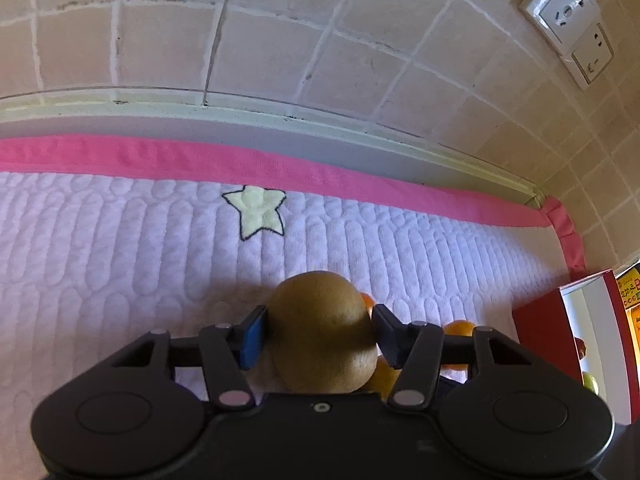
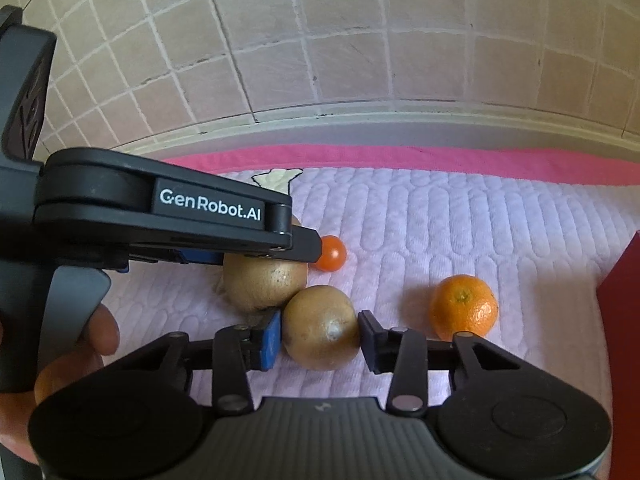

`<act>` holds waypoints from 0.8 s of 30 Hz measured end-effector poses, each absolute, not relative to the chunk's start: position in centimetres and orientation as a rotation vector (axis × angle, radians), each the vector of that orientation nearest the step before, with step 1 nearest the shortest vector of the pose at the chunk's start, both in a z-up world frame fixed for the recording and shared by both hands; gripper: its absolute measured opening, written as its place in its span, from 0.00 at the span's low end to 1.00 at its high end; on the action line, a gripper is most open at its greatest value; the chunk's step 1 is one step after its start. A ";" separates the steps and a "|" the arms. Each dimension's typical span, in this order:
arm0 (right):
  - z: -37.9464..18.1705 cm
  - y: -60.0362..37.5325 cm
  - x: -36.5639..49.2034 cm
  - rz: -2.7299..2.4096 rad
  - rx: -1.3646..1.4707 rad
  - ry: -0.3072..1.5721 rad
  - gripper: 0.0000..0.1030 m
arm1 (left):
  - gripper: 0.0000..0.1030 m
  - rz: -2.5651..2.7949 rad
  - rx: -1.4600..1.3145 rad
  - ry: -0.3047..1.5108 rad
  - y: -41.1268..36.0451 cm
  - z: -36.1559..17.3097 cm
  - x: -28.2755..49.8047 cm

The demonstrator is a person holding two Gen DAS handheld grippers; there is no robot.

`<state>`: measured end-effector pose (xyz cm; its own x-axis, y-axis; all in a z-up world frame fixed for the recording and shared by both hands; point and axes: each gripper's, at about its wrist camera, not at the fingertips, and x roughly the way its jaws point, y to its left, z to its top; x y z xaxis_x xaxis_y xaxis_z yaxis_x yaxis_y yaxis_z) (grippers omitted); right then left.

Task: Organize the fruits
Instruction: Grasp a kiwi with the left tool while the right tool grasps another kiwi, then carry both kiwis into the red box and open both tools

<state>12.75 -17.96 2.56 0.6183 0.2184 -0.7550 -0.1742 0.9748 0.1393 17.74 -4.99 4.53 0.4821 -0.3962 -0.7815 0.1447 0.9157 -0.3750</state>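
My left gripper (image 1: pixel 318 334) is shut on a brown kiwi (image 1: pixel 322 336) just above the white quilted mat (image 1: pixel 120 264). The right wrist view shows that gripper from the side (image 2: pixel 272 258), clamped on the same kiwi (image 2: pixel 264 280). My right gripper (image 2: pixel 320 340) has its pads on both sides of a second kiwi (image 2: pixel 320 332) that rests on the mat, touching the first. A mandarin (image 2: pixel 464 312) lies to the right. A small red-orange tomato (image 2: pixel 332 254) lies behind the kiwis.
A red box (image 1: pixel 560 344) with fruit inside stands at the right edge of the mat; its corner shows in the right wrist view (image 2: pixel 624 280). A tiled wall (image 1: pixel 280 40) with a socket (image 1: pixel 568 12) runs behind the mat's pink border (image 1: pixel 200 160).
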 end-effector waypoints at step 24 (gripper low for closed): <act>12.5 -25.4 4.4 0.064 0.130 0.615 0.41 | 0.64 -0.555 -0.163 0.759 -10.2 16.3 12.1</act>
<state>4.35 -25.40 12.52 0.8152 0.0982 -0.5708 -0.0207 0.9898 0.1406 12.09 -10.22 16.32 0.5903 -0.5318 -0.6073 0.4174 0.8450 -0.3342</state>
